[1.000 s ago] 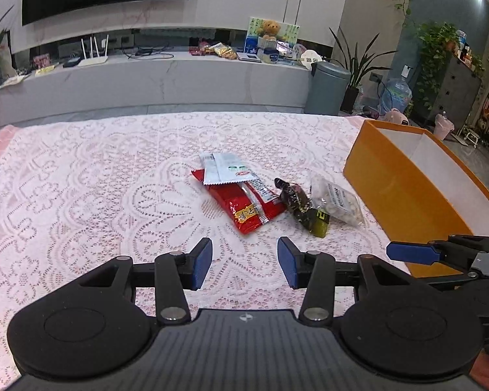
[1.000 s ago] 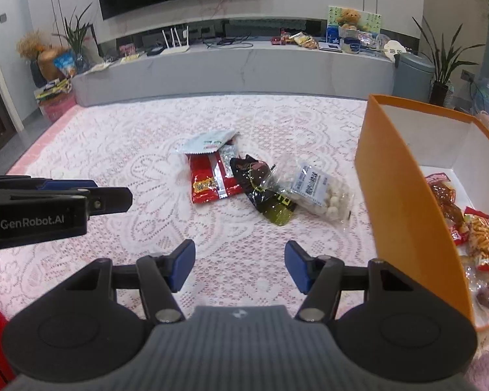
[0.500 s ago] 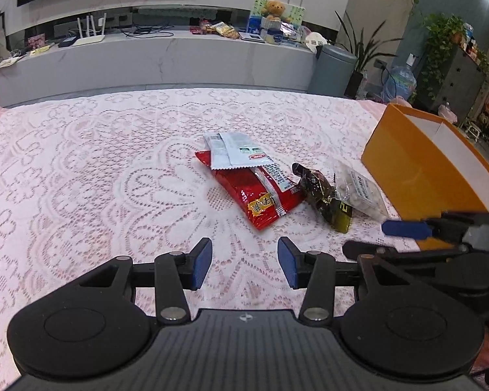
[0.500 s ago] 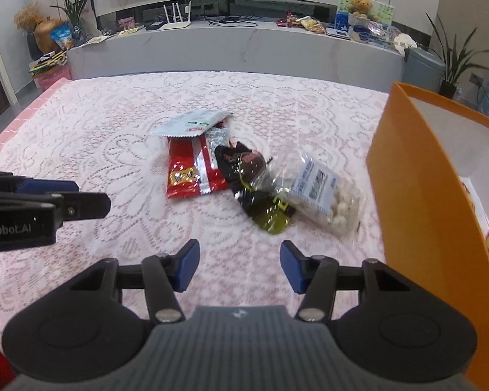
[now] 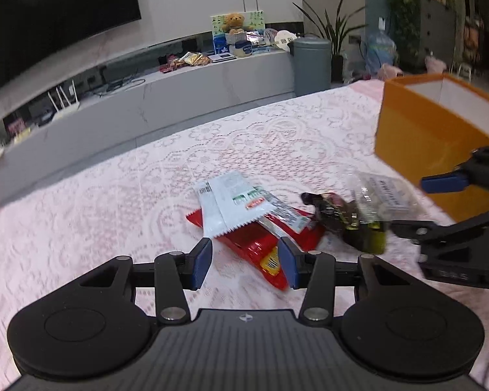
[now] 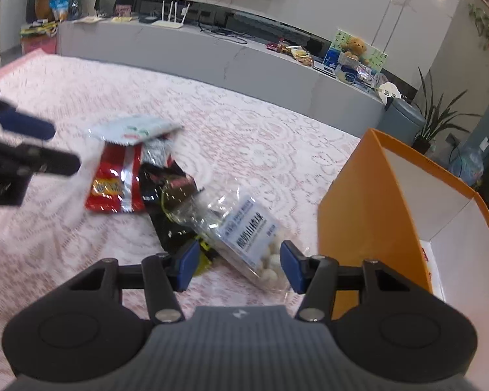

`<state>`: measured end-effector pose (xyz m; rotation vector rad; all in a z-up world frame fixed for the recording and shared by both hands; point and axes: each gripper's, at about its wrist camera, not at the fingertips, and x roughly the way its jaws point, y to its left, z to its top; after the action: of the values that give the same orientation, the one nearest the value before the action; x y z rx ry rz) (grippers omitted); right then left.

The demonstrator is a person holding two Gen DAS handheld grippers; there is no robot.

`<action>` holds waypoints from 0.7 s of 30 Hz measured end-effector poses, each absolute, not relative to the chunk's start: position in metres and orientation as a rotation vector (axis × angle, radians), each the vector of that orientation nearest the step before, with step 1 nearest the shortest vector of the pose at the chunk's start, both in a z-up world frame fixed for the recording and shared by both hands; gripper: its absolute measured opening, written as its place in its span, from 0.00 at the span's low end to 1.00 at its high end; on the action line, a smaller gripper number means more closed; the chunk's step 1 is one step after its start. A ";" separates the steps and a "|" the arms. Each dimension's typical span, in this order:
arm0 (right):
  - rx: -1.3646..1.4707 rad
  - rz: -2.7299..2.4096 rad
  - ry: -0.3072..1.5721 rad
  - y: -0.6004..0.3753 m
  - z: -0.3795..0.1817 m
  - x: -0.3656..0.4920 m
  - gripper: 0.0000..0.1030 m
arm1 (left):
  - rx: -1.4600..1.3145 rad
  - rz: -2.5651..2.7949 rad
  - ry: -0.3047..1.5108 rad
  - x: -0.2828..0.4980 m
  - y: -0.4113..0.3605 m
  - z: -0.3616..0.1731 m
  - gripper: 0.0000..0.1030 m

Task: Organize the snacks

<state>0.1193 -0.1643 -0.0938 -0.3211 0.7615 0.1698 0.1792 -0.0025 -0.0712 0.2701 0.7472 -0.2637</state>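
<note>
A pile of snacks lies on the lace tablecloth: a white packet on a red packet, a dark packet and a clear bag of white balls. My left gripper is open, its fingers on either side of the red packet's near end. My right gripper is open around the near end of the clear bag. The orange box stands right of the pile; it also shows in the left wrist view.
The pink lace tablecloth covers the table. A grey cabinet with clutter runs along the far wall, and a grey bin and plants stand behind the table. The right gripper shows in the left view.
Both grippers have moved forward and down onto the snack pile. The left now straddles the red packet and the right straddles the clear bag. Both stay open.
</note>
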 end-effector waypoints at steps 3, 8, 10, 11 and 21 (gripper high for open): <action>-0.352 0.156 0.764 -0.165 -0.101 0.123 0.52 | 0.344 -0.253 0.739 0.192 -0.008 -0.079 0.52; -0.397 0.149 0.755 -0.164 -0.110 0.125 0.52 | 0.451 -0.253 0.698 0.200 -0.021 -0.087 0.52; -0.420 0.149 0.748 -0.163 -0.114 0.126 0.52 | 0.441 -0.268 0.700 0.204 -0.022 -0.089 0.42; -0.435 0.148 0.742 -0.161 -0.116 0.125 0.51 | 0.432 -0.269 0.705 0.205 -0.022 -0.090 0.34; -0.524 0.180 0.684 -0.149 -0.118 0.111 0.18 | 0.457 -0.244 0.676 0.193 -0.021 -0.082 0.03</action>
<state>0.1115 -0.1495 -0.1178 -0.5240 0.6841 0.1805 0.1931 -0.0210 -0.0825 0.4571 0.6757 -0.2441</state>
